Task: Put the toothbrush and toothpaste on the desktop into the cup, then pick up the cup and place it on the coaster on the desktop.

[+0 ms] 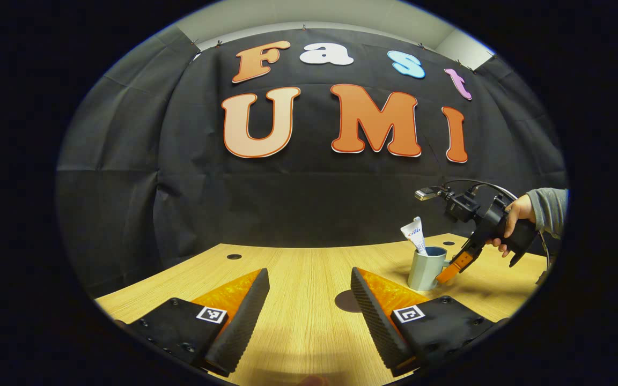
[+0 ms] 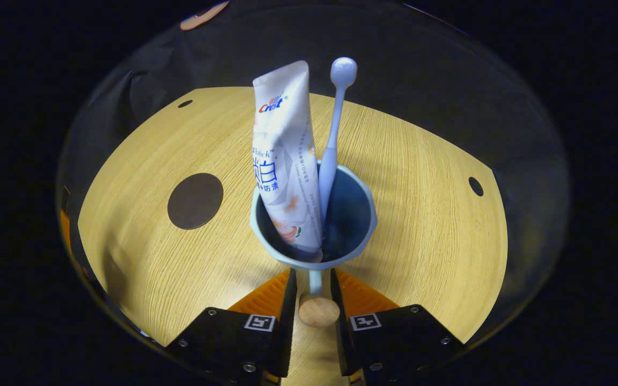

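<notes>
Your right tongs [image 2: 311, 287] are closed on the handle [image 2: 314, 284] of the cup [image 2: 341, 225], one finger on each side of it, with the handle's round wooden end knob sitting between them nearest the camera; the cup appears to rest on the counter [image 2: 421, 214] rather than hang in the air, though the contact at its base cannot be confirmed. The toothpaste [image 2: 282, 161] and the toothbrush [image 2: 333, 150] already stand in the cup, both leaning against the rim and rising well above it, so the step in hand is judged to be the lift and carry to the coaster [image 2: 195, 200]. Keep the grip firm and the cup upright: a handle held by one narrow part lets the cup swing, and the tall toothpaste could tip out if you tilt toward it. Lift straight up before moving sideways. In the right gripper view the coaster lies to the left of the cup, near but apart, with bare wood between them and nothing in the path. Your left tongs [image 1: 309, 305] stand wide and hold nothing, low over the counter on the coaster's near side; keep them back. Beyond the cup the counter runs on to its far edge against the booth's wall, leaving ample room.
</notes>
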`<state>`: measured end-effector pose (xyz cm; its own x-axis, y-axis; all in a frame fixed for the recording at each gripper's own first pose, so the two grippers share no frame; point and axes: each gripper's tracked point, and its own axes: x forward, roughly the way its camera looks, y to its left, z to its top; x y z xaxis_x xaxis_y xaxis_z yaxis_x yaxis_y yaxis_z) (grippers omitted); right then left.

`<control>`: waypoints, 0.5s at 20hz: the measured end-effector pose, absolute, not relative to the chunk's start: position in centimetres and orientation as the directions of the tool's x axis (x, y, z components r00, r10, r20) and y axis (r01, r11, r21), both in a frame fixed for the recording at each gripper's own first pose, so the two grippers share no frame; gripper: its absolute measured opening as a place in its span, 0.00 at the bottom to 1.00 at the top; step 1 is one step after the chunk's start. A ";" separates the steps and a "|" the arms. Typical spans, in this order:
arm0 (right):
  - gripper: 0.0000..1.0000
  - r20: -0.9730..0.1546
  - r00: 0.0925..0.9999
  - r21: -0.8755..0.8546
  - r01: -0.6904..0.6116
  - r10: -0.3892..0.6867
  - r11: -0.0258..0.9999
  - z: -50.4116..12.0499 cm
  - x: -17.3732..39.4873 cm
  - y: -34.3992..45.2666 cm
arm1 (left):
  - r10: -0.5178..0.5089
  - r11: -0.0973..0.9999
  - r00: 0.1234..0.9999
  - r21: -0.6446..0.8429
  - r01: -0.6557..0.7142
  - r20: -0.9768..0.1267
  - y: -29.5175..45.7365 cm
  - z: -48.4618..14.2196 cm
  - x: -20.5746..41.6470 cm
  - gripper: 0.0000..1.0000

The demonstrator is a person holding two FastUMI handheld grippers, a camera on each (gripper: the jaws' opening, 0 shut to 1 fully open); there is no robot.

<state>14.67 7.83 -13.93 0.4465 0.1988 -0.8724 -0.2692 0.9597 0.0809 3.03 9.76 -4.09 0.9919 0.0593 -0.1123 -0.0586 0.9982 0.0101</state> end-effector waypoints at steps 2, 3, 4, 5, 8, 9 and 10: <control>0.30 -0.857 0.465 0.091 -0.287 0.222 0.954 -13.6 14.8 7.8 | 0.063 0.998 0.991 0.000 -0.063 -0.120 10.0 -4.5 2.8 0.98; 0.25 -0.854 0.470 0.084 -0.298 0.223 0.951 -13.6 15.0 7.5 | 0.061 0.998 0.990 -0.006 -0.062 -0.127 10.0 -4.8 2.9 0.97; 0.24 -0.850 0.479 0.074 -0.305 0.220 0.949 -13.8 15.1 7.2 | 0.063 0.998 0.989 -0.009 -0.065 -0.136 10.0 -5.0 3.1 0.96; 0.27 -0.847 0.483 0.068 -0.314 0.221 0.947 -13.8 15.3 7.2 | 0.066 0.998 0.988 -0.011 -0.068 -0.142 10.1 -5.1 3.1 0.96; 0.20 -0.843 0.487 0.081 -0.305 0.229 0.949 -13.3 15.8 7.6 | 0.072 0.997 0.987 -0.010 -0.074 -0.141 10.4 -5.2 3.1 0.97; 0.20 -0.842 0.488 0.083 -0.306 0.231 0.949 -13.1 16.1 7.8 | 0.073 0.997 0.987 -0.008 -0.075 -0.141 10.4 -5.1 3.1 0.97; 0.20 -0.841 0.488 0.086 -0.306 0.233 0.948 -13.6 16.1 7.8 | 0.074 0.997 0.987 -0.006 -0.076 -0.140 10.4 -5.1 2.9 0.97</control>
<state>16.06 7.80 -13.64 0.4883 0.2335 -0.8408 -0.3058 0.9482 0.0857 2.91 10.41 -5.09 0.9874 0.0740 -0.1395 -0.0756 0.9971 -0.0057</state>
